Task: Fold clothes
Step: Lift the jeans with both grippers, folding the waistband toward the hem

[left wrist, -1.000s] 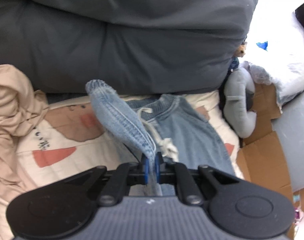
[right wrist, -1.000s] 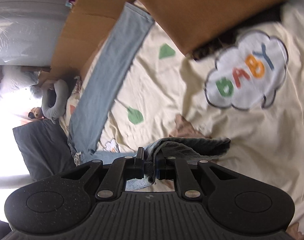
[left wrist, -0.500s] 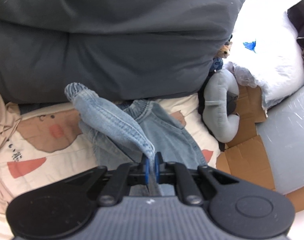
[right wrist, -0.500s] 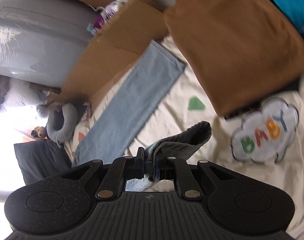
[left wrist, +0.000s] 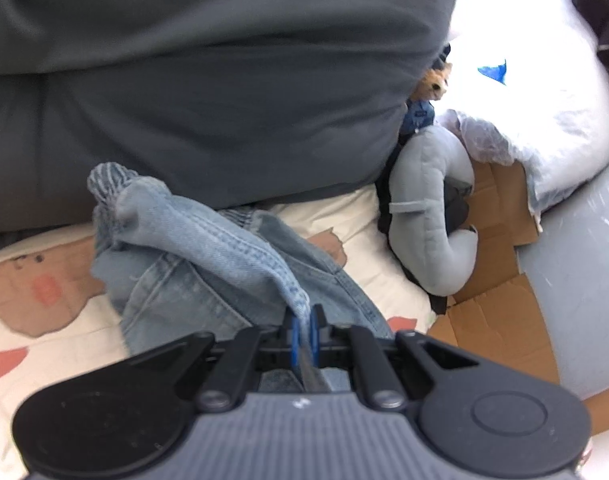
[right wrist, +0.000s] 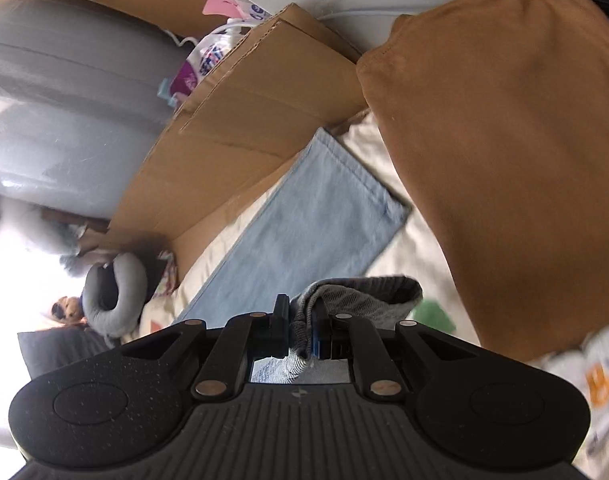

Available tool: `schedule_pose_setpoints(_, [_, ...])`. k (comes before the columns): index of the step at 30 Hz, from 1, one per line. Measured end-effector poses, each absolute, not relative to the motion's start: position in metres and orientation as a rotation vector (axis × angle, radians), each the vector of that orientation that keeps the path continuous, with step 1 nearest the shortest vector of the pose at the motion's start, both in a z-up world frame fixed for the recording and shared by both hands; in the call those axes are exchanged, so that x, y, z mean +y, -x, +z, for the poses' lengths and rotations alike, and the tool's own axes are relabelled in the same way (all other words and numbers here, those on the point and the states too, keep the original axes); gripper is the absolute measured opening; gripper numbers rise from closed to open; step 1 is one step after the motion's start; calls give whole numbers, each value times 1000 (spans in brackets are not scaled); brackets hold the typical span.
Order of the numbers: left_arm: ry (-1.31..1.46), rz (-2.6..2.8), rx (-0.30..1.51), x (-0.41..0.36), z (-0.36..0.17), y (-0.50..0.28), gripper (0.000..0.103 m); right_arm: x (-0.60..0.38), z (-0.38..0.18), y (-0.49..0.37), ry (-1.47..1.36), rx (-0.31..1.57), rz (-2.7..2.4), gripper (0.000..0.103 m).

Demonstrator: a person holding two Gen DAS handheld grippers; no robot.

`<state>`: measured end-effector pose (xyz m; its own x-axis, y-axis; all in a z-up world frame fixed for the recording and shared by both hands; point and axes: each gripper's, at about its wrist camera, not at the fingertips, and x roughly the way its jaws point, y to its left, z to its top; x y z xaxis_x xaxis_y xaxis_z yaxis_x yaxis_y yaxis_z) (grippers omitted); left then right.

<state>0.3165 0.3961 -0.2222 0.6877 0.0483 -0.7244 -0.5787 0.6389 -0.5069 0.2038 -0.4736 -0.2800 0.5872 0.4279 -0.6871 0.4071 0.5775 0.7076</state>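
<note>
Light blue jeans [left wrist: 208, 256] lie bunched on a cream printed blanket [left wrist: 36, 344] in the left wrist view. My left gripper [left wrist: 302, 330] is shut on the waistband edge, which rises in a ridge from the pads to a rolled corner at the upper left. In the right wrist view one flat trouser leg [right wrist: 316, 220] of the jeans stretches away across the blanket [right wrist: 396, 252]. My right gripper [right wrist: 302, 334] is shut on the other leg's hem [right wrist: 364, 296], which shows its grey inner side and hangs lifted above the flat leg.
Big dark grey cushions [left wrist: 208, 80] rise behind the jeans. A grey neck pillow [left wrist: 428, 216], cardboard [left wrist: 484, 312] and a white bag [left wrist: 544, 112] sit to the right. A folded brown garment [right wrist: 504, 140] lies beside the flat leg, with cardboard boxes [right wrist: 244, 120] and a grey cylinder [right wrist: 64, 120] beyond.
Both grippers have carried their denim edges sideways. The waistband is now bunched over the jeans' top, hiding the drawstring. The lifted hem has travelled from the "BABY" patch to over the flat leg.
</note>
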Motion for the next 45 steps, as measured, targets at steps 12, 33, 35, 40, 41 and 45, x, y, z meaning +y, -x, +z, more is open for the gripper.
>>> schedule_pose_setpoints(12, [779, 389, 770, 385, -260, -385, 6, -471, -341, -292, -996, 988, -127, 9])
schedule_pose_setpoints(33, [815, 401, 787, 386, -322, -464, 6, -467, -406, -395, -966, 1004, -176, 9])
schedule_pose_setpoints(35, [809, 404, 789, 385, -328, -467, 6, -468, -413, -398, -974, 1006, -185, 9])
schedule_pose_setpoints(40, [807, 390, 793, 382, -333, -471, 6, -466, -420, -402, -997, 986, -212, 10])
schedule_pose_setpoints(41, [813, 385, 797, 382, -334, -471, 6, -467, -418, -403, -1002, 982, -217, 9])
schedule_pose_setpoints(45, [835, 383, 806, 383, -334, -473, 6, -465, -413, -405, -1011, 963, -255, 9])
